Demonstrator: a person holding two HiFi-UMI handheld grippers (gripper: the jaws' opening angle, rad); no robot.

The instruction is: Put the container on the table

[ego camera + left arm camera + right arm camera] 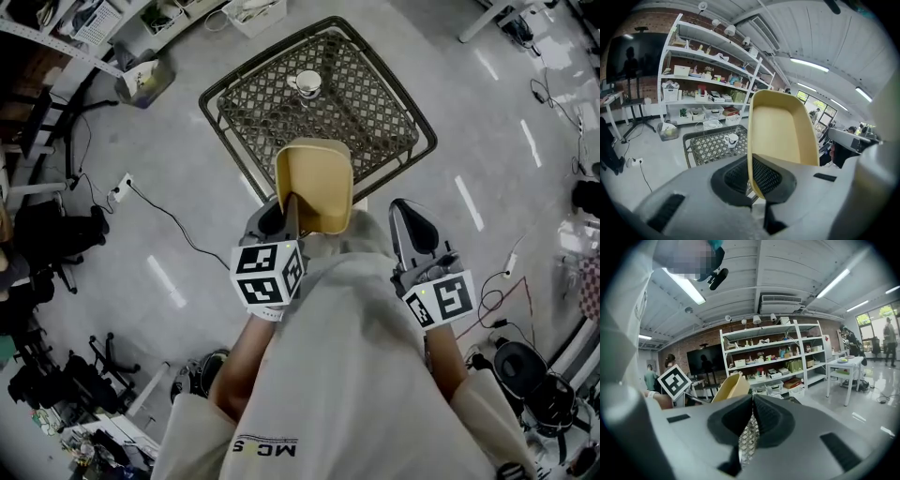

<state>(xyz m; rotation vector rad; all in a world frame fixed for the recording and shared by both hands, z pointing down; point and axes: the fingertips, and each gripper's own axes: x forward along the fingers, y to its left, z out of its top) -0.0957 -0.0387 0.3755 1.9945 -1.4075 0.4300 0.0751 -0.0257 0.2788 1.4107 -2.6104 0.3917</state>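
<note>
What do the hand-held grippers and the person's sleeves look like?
The left hand-held gripper and right hand-held gripper are pale grey moulded shells, their two jaws lined with black ribbed pads. Each carries a white cube with black square markers. The person wears a loose pale grey short-sleeved top.

Your left gripper (284,217) pinches the near rim of the tan container (314,183), a shallow tub with rounded corners. One jaw sits inside the wall and one outside. The container stands tilted up and forward from those jaws, its bare hollow on the side toward your right gripper (410,220). The table (375,112), a dark square of metal lattice, lies ahead of and below both grippers, apart from the container.
</note>
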